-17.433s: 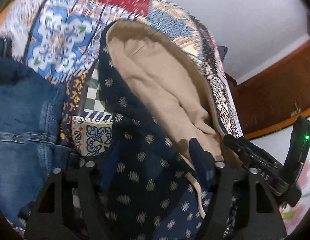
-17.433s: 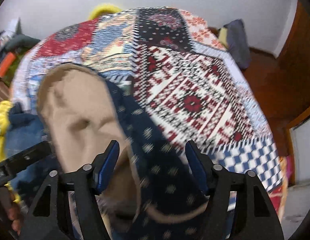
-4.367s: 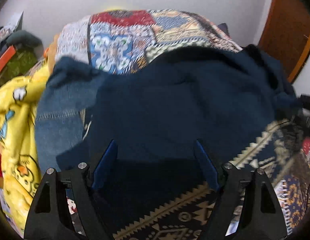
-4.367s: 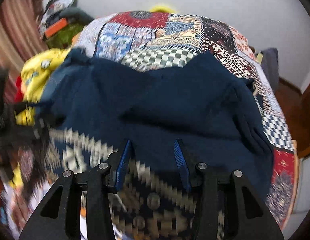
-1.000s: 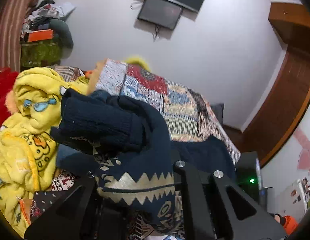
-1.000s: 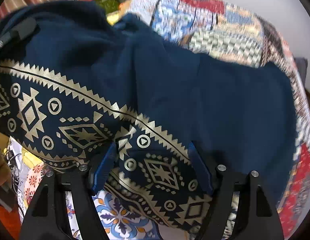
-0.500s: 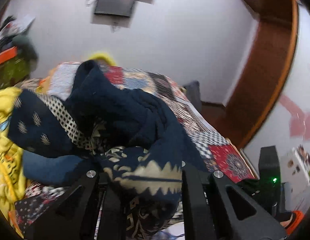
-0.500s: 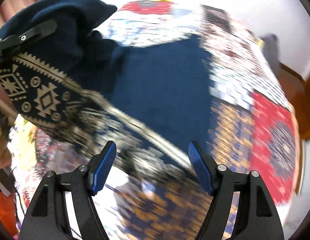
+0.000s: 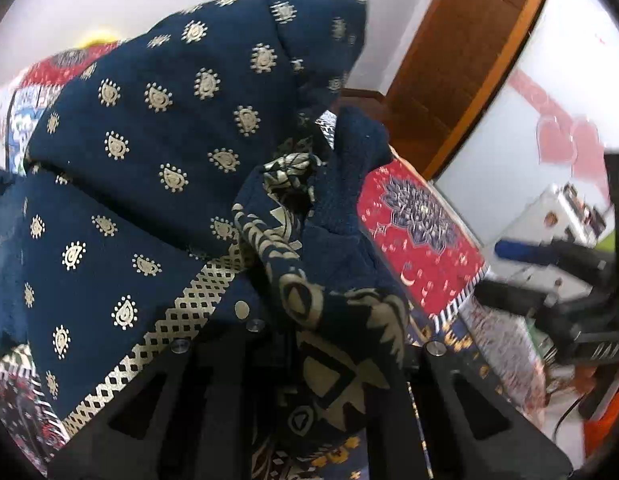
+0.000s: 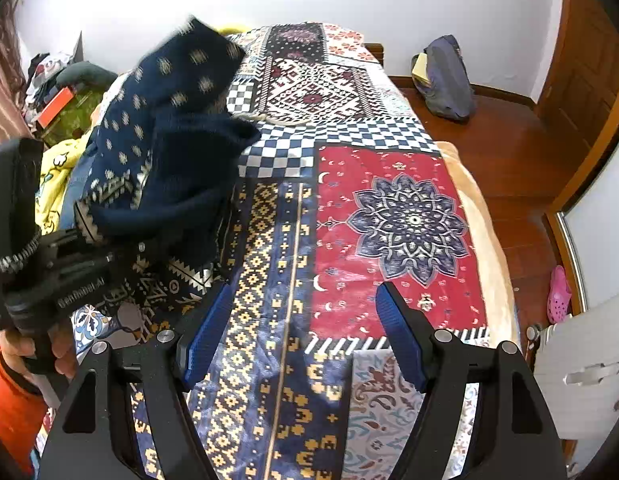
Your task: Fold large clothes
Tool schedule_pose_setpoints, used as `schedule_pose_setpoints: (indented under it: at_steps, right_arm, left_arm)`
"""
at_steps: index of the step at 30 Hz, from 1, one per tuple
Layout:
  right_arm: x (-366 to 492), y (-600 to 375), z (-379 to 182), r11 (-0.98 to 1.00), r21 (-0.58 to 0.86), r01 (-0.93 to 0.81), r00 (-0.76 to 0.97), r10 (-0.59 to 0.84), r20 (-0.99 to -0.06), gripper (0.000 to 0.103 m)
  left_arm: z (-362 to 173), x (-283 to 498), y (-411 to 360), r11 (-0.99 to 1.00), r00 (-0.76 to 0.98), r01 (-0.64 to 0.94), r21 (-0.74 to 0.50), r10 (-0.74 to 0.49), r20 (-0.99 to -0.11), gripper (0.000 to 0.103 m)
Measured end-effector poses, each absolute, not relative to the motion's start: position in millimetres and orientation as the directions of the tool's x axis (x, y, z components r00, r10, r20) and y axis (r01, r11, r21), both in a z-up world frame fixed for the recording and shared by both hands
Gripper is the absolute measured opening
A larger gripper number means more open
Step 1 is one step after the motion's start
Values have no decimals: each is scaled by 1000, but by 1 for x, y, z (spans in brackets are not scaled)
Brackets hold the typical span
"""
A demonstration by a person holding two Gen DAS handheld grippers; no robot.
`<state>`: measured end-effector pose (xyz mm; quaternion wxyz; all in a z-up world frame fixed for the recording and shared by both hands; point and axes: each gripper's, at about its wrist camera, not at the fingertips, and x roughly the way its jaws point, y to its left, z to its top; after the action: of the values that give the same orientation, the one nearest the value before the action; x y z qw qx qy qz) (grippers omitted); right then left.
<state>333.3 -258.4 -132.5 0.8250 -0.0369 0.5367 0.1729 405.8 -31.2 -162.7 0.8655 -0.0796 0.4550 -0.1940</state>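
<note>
You're over a bed [image 10: 465,184] spread with a patchwork cover, white wall beyond it, wooden floor and door at 3 o'clock in the right wrist view. A yellow printed blanket [image 10: 55,176] is heaped at 9 o'clock.

Your left gripper [image 9: 309,344] has its jaws closed on a bunched edge of the navy patterned garment [image 9: 177,128], the gold zigzag border wadded right between them. That pinch looks like a carry hold rather than a fold hold: the cloth is gathered, not laid flat, and most of it hangs or piles toward 10 o'clock of the left view. In the right wrist view the same garment [image 10: 169,120] sits at 9 to 10 o'clock, off the open stretch of the bed, with your left gripper [image 10: 81,264] and hand [image 10: 25,352] beneath it.

Your right gripper [image 10: 297,332] has its jaws standing wide apart with nothing between them, only the bedcover below. It seems parked clear so the bundle can be moved.

The garment has no clean long axis now; as crumpled, its mass runs roughly from 7 o'clock up to 12 o'clock in the right view, border end lowest.
</note>
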Motion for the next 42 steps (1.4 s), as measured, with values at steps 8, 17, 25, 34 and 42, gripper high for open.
schedule_pose_setpoints:
  at_steps: [8,17,25,34,42]
  right_arm:
    - [327,-257,-119,931,131,-340,399,269,-877,71]
    - [323,-231,-83,900,120,-419,468,327,-821,71]
    - [345,-183,-86,854,127,-505,461,391,-796,71]
    - [408,-130,-126,821,51,-569,386,321,-865,71]
    - [461,-138,-158,880,81,-468,366,277,-889,71]
  left_arm:
    - [-141,371,-45,910,515,324,-259,-400,-758,43]
    - [-96,318,9,935,632,282,-215,-350,-692,54]
    - [-100,371,80,982,691,75,-171,-175,-702,57]
    - [-144,456,112,991,658,-16,-130,-88,-748,60]
    - [-164,501,129,984,662,-143,-109,13,-749,73]
